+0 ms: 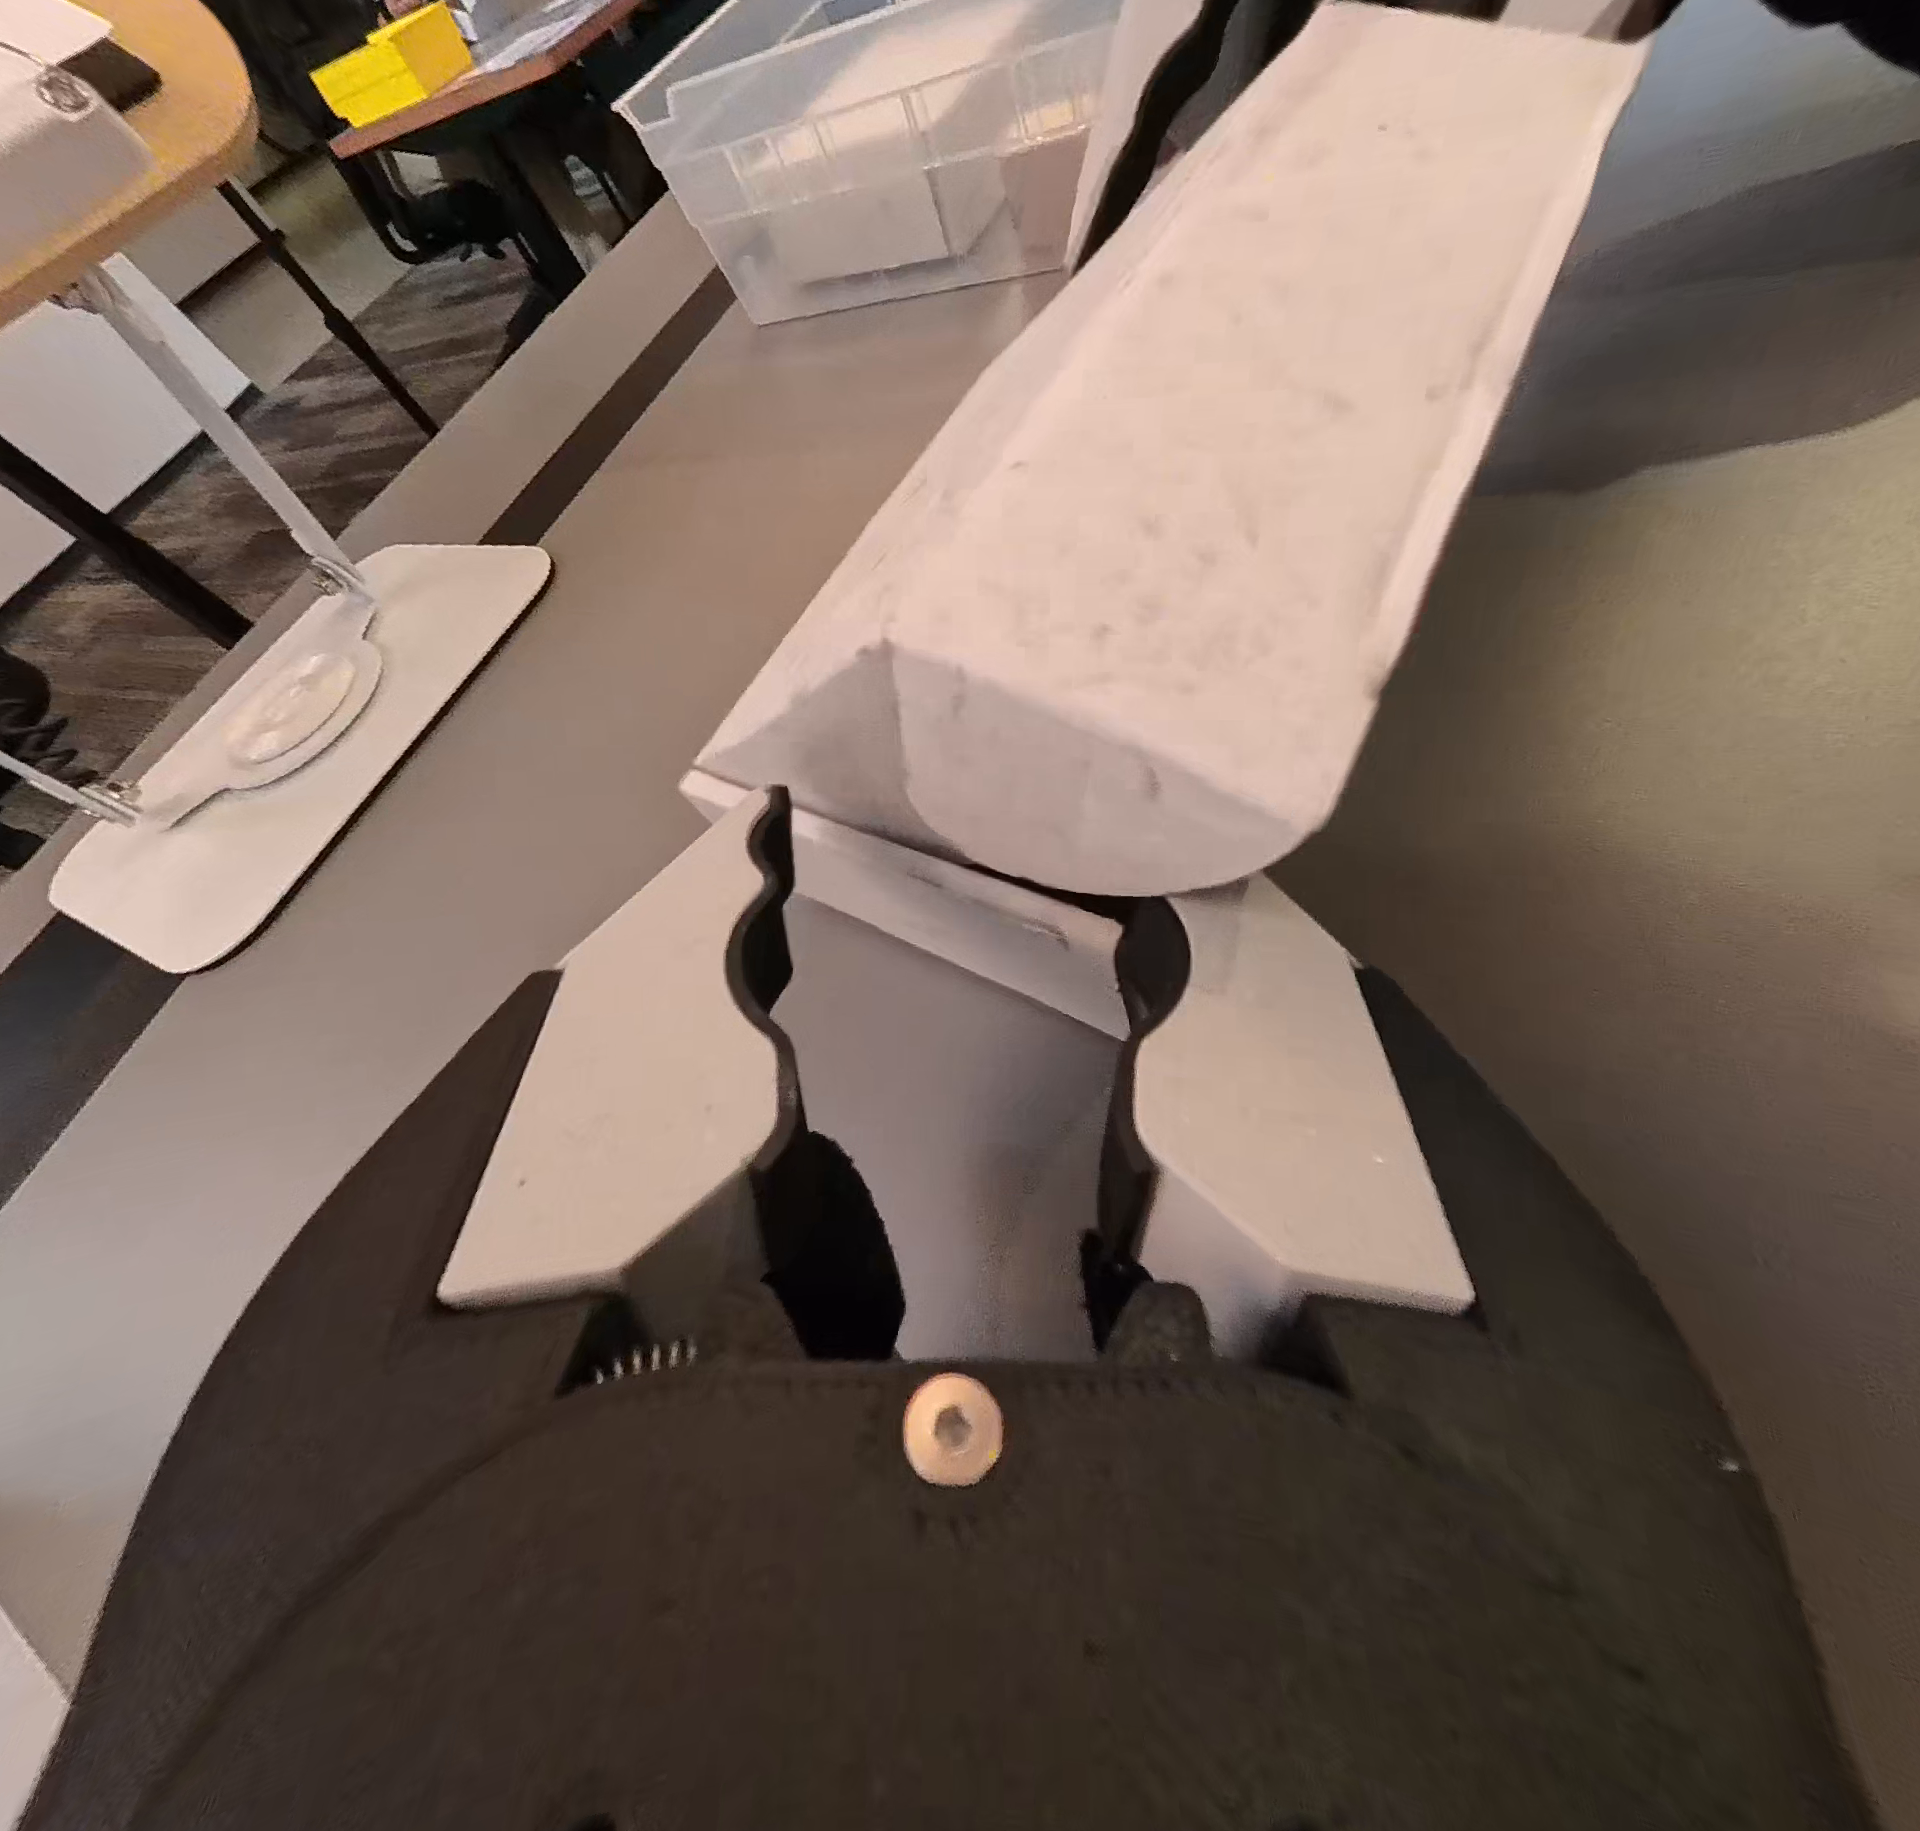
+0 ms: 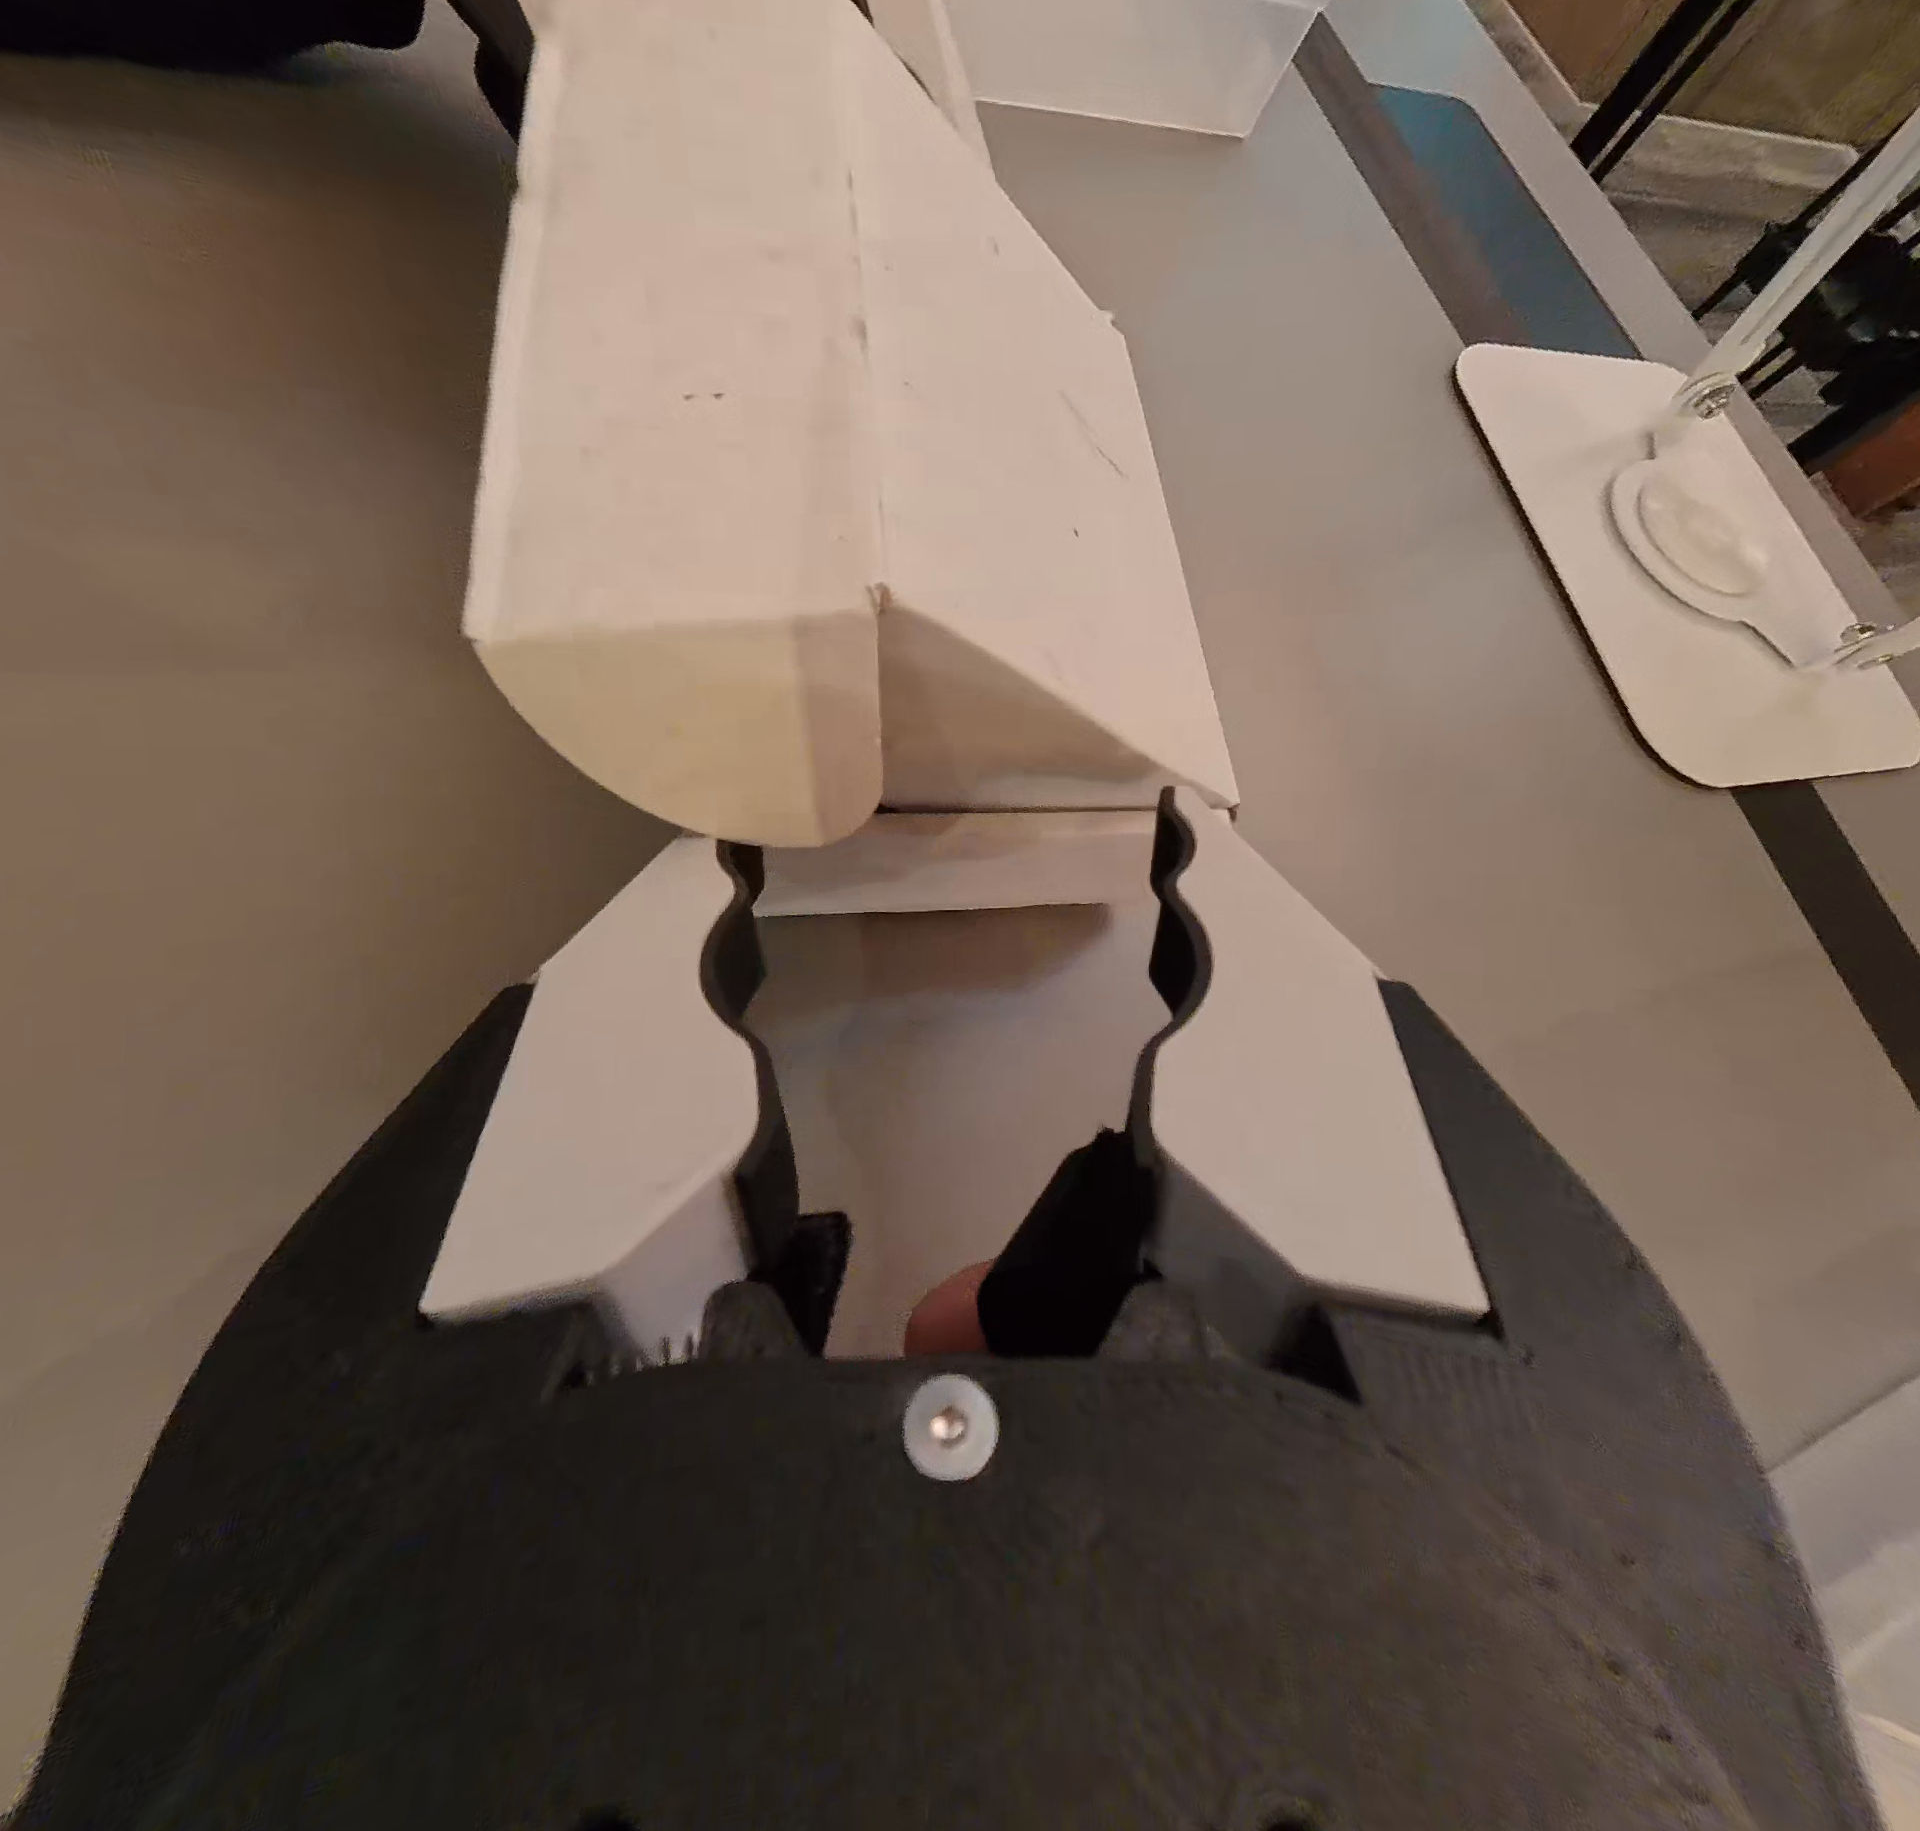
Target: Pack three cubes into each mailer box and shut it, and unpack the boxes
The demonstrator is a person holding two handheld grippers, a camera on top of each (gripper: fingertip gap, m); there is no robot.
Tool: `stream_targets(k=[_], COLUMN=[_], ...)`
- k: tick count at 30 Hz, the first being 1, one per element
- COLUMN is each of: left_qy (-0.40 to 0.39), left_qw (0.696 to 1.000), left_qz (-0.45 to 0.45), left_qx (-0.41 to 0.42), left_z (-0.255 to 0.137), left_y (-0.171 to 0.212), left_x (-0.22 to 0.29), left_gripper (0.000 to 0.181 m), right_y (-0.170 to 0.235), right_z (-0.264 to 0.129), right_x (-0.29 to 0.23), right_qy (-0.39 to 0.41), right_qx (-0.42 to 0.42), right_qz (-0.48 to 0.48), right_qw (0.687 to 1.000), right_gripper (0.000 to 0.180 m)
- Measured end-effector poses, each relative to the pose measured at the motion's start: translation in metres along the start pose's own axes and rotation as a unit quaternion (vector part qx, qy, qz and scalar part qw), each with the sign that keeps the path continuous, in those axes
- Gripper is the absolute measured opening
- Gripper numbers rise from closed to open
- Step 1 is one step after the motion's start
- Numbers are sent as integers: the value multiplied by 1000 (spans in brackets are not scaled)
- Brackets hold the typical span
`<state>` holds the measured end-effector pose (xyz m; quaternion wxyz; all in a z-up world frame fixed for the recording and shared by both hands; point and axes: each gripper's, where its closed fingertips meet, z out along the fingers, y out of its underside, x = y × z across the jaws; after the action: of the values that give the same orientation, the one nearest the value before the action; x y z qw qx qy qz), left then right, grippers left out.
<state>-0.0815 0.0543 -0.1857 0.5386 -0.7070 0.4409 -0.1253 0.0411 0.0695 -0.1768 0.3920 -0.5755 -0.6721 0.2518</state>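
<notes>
Mailer box (image 1: pixel 1195 451): white cardboard, long and narrow, resting on the grey table (image 1: pixel 623 493); smudged on its upper face. It is met end-on by both tools, one at each short end.

Lid: partly folded over the body, its rounded side flap (image 1: pixel 1091 794) hanging loose past the near end wall in the left wrist view; the matching flap (image 2: pixel 675 721) is seen likewise in the right wrist view. The box is judged not yet shut (or just being opened; which cannot be told).

Left gripper (image 1: pixel 951 877): jaws parted, set to either side of the near end wall, whose edge lies between the tips. No clamping is visible.

Right gripper (image 2: pixel 951 846): jaws parted in the same way at the opposite end wall. Its black body also shows far off at the top of the left wrist view.

Placement, as judged: the box is bracketed from both ends so that it is steadied while the flaps are tucked or freed.

Orientation: the long axis runs from one gripper to the other, straight away from each camera, the short ends facing the tools.

Contents: hidden by the lid; no cubes are visible.

Also listed: clear plastic bin (image 1: pixel 852 150) beyond the box; white stand base (image 1: pixel 301 742) near the table's edge.
</notes>
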Motion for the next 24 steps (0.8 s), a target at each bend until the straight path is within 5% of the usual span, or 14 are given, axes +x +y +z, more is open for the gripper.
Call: stream_targets(k=[8, 14, 16, 24], left_qy=[-27, -20, -10, 45], left_qw=[997, 990, 990, 993], left_qz=[73, 141, 140, 110], left_qx=[1, 7, 9, 4], left_z=[-9, -5, -5, -11], left_y=[-9, -19, -20, -17], left_x=[0, 17, 22, 36], left_gripper=[81, 68, 68, 77], right_y=[2, -24, -23, -23], right_z=[-15, -15, -6, -3], right_x=[2, -12, -18, -29], right_qy=[29, 28, 23, -27], right_qx=[-17, 27, 20, 30], right_qz=[-33, -96, -115, -70], right_qw=[999, 995, 993, 997], right_gripper=[76, 80, 66, 70])
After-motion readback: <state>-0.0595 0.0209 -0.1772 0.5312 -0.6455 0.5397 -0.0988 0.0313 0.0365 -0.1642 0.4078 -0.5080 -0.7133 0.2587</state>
